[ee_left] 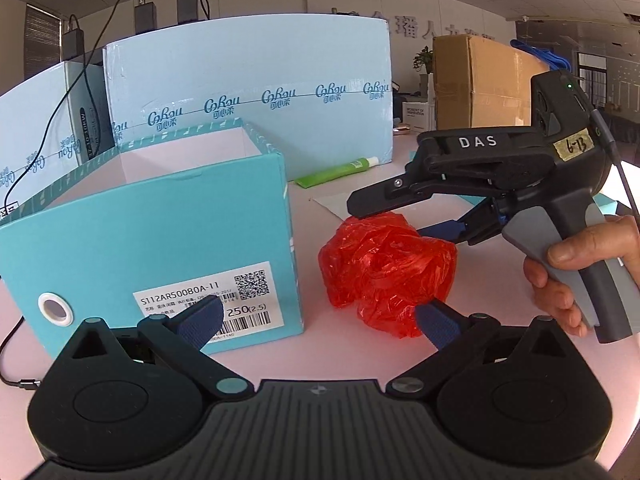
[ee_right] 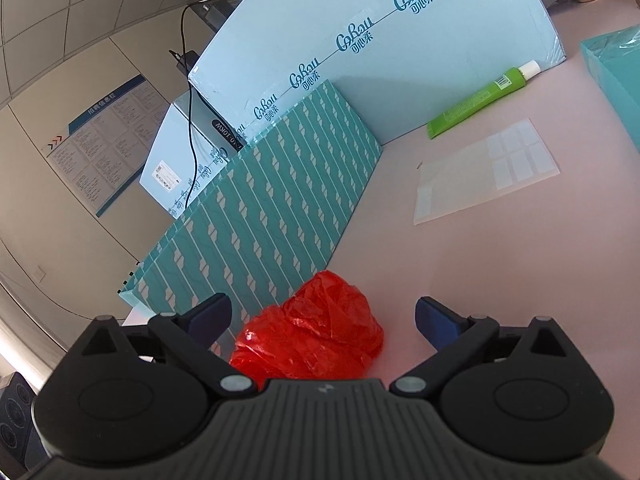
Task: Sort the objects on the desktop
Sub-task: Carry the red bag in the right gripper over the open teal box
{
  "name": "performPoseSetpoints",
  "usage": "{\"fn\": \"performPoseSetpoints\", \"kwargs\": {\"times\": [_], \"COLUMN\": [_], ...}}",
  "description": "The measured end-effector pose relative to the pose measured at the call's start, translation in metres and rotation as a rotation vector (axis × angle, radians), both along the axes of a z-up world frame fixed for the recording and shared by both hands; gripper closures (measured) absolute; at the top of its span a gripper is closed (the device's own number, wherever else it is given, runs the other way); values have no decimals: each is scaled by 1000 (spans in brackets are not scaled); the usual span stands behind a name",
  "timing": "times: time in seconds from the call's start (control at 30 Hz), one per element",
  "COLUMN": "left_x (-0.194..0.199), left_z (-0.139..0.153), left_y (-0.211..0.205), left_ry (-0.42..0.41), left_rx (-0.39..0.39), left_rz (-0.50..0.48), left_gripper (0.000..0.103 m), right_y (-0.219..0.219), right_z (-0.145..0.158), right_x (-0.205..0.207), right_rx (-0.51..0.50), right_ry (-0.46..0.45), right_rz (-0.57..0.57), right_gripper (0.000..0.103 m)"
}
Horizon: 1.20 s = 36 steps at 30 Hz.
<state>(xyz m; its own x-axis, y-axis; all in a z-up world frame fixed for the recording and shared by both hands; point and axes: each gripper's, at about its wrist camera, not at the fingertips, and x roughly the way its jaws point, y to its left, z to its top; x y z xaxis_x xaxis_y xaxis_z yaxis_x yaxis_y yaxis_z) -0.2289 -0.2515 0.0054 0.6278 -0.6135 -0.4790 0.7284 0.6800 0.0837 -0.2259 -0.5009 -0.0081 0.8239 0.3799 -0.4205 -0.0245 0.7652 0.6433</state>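
Red plastic bag (ee_left: 387,268): crumpled into a loose ball, lying on the pink tabletop (ee_left: 312,344) just beside the teal shoebox (ee_left: 152,248), on the side away from its barcode label (ee_left: 208,304).
Seen from the right wrist: same bag (ee_right: 308,340) low in the middle of the view, against the striped wall of the box (ee_right: 280,200).
Weight: very light by the look of it; thin film, nothing visibly inside.
Stiffness: soft and springy; likely to collapse under the pads and puff back out once let go.
Surface: glossy and slick; folds likely to slide if only nipped at an edge.
Fragility: no breakage risk; tearing possible if snagged.
Where to grip: across the thickest middle of the wad, squeezing deep to gather several layers, not a stray flap.
Right gripper (ee_right: 324,314): jaws apart, straddling the bag, pads not visibly pressing on it; in the left view one finger (ee_left: 384,196) above the bag, touching or nearly so, the other behind it.
Left gripper (ee_left: 320,320): jaws wide apart, one pad in front of the box label, the other at the bag's near edge, holding nothing.
Person's hand (ee_left: 580,276): wrapped on the right gripper's grey trigger.
Elsewhere: green tube (ee_right: 482,98) and white label sheet (ee_right: 484,172) well apart from the bag.
Likely destination: the open shoebox, by judgement only.
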Motion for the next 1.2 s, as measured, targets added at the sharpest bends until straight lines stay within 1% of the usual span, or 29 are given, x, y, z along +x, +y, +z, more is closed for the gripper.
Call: {"fn": "performPoseSetpoints", "kwargs": {"times": [0.03,0.1,0.17,0.2,0.23,0.3,0.33,0.5,0.8,0.97,1.2], "left_x": [1,2,5,7,10,16,16,9,-14,-24,-23], "left_z": [-1,-2,-4,-5,-7,-12,-13,-13,3,26,65], "left_y": [-3,-8,-11,-12,-15,-18,-19,-17,-3,8,38], "left_ry": [8,26,56,77,111,179,189,172,135,79,19], "left_rx": [-1,-6,-27,-36,-37,-49,-55,-66,-127,-171,-243], "left_rz": [-11,-29,-54,-71,-100,-133,-133,-151,-182,-190,-177], "left_gripper": [0,0,1,9,32,47,47,47,46,45,40], "right_y": [2,7,14,18,21,25,24,14,20,29,56], "right_z": [-1,-2,-2,-3,-4,-5,-5,-9,8,33,79], "right_x": [1,2,1,1,0,-3,-5,-13,-44,-58,-56], "right_rx": [-8,-20,-22,-23,-12,-7,0,95,131,112,66], "right_ry": [6,14,10,12,13,9,6,11,-59,-125,-214], "right_rz": [6,21,47,57,67,66,61,53,21,12,35], "right_gripper": [26,43,47,48,49,50,50,50,49,49,48]}}
